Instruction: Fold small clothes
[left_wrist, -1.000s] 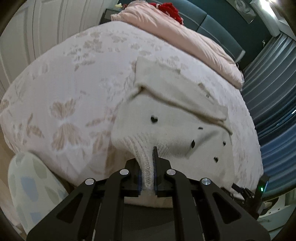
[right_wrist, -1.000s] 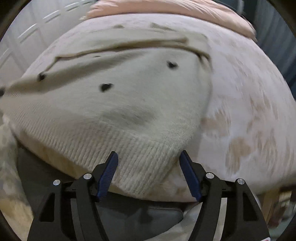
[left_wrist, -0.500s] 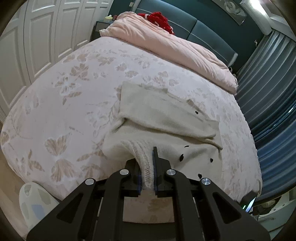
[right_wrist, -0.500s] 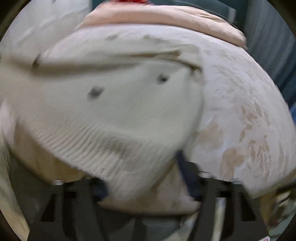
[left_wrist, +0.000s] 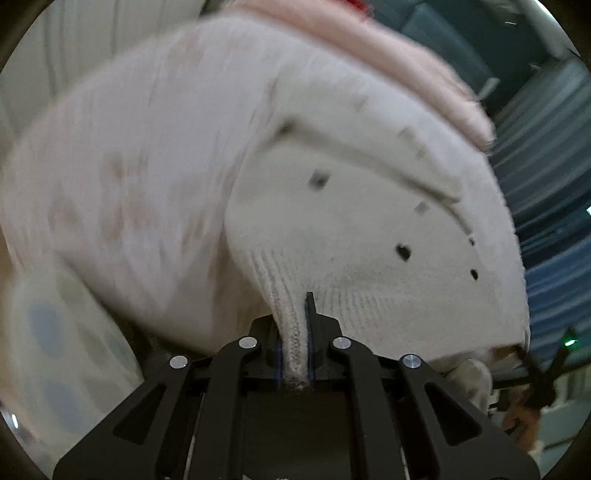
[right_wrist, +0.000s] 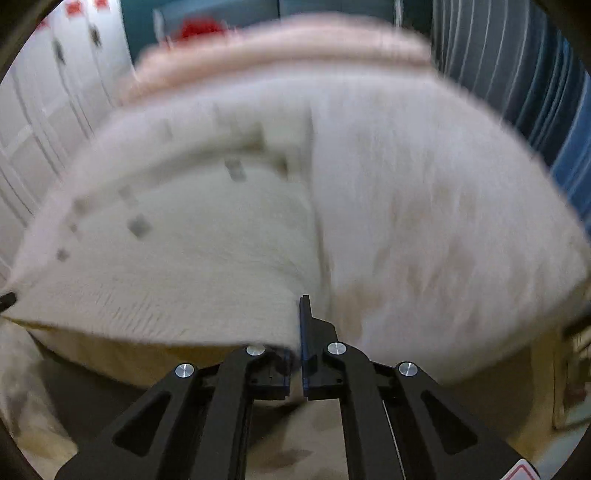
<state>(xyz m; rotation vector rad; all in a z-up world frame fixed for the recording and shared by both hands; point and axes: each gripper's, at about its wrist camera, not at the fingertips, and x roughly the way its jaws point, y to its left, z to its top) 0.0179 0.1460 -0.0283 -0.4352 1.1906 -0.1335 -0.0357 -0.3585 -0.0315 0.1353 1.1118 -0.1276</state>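
A cream knit sweater (left_wrist: 351, 221) with small black hearts lies on the bed, its upper part folded down over the body. My left gripper (left_wrist: 295, 321) is shut on the ribbed hem at the sweater's near left corner, and the fabric runs up between the fingers. In the right wrist view the sweater (right_wrist: 203, 251) fills the left half. My right gripper (right_wrist: 297, 325) is closing tight on the hem's near right corner, with knit pinched between the jaws. Both views are blurred.
The sweater rests on a pale pink floral bedspread (left_wrist: 129, 166) (right_wrist: 424, 203), with a rolled pink duvet (left_wrist: 369, 48) at the far end. Blue curtains (right_wrist: 498, 55) hang on the right and white wardrobe doors (right_wrist: 44, 110) on the left. A pale patterned object (left_wrist: 48, 350) sits beside the bed's near edge.
The right gripper's jaws went from wide apart around the hem to pinched on its right corner. The left gripper kept its grip, drew back from the bed, then came close again.
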